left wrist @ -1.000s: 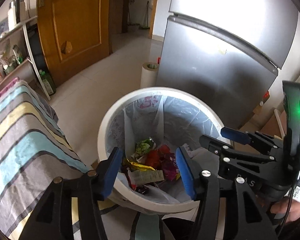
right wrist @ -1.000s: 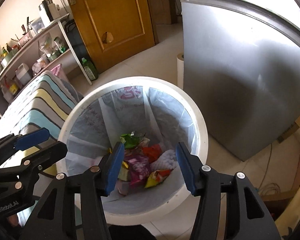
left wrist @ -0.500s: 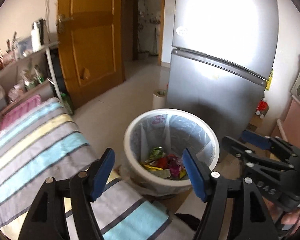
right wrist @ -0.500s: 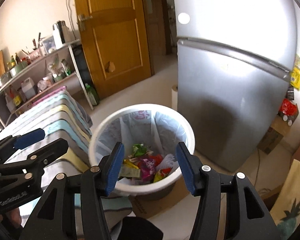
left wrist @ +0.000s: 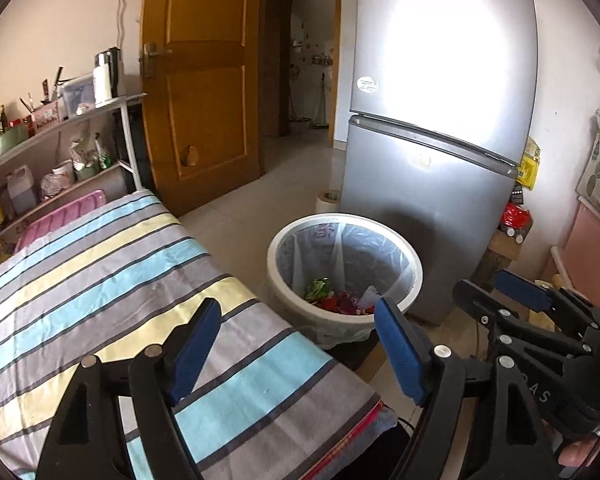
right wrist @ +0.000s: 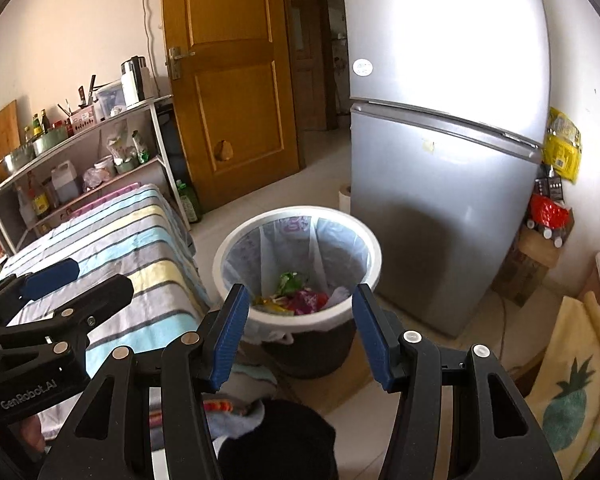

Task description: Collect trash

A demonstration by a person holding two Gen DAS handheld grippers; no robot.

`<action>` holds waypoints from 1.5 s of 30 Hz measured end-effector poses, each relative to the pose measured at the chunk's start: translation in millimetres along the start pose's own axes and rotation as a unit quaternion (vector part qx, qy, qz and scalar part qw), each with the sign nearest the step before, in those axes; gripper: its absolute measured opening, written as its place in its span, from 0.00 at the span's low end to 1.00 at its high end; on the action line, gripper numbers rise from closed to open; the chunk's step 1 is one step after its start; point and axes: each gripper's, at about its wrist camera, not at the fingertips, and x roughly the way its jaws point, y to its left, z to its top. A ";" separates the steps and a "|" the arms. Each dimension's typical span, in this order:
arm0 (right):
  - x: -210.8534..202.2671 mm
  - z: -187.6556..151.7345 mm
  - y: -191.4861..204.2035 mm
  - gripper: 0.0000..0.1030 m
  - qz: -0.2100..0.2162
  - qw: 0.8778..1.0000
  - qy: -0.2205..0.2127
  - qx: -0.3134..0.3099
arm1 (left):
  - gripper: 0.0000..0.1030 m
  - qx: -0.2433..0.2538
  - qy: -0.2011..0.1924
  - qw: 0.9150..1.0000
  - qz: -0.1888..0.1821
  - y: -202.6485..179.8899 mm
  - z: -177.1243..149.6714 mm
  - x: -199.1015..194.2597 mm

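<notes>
Bin, white-rimmed, bag-lined, on floor between striped table and fridge; wrappers inside. Left gripper: fingers apart, empty. Right gripper: fingers apart, empty.

Both pictures are bright with daylight. A big white glare covers the top door of the fridge and hides its surface. Below the glare, a soft dark shadow lies low on the fridge, behind the trash bin. Straight lines bend near the edges, and the corners are black. Things look sharp, not blurry.
</notes>
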 end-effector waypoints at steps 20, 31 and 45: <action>-7.1 -13.4 3.8 0.53 -0.001 1.000 -0.001 0.002 | 0.78 -0.001 0.006 1.000 0.023 -3.3 -15.7 -4.3; -4.7 -13.7 2.7 0.53 -0.003 1.000 0.000 0.002 | 0.78 0.000 0.007 1.000 0.026 -2.8 -16.1 -5.4; -4.8 -15.2 3.0 0.53 -0.001 1.000 -0.001 0.002 | 0.78 0.001 0.009 1.000 0.027 -2.1 -15.1 -7.4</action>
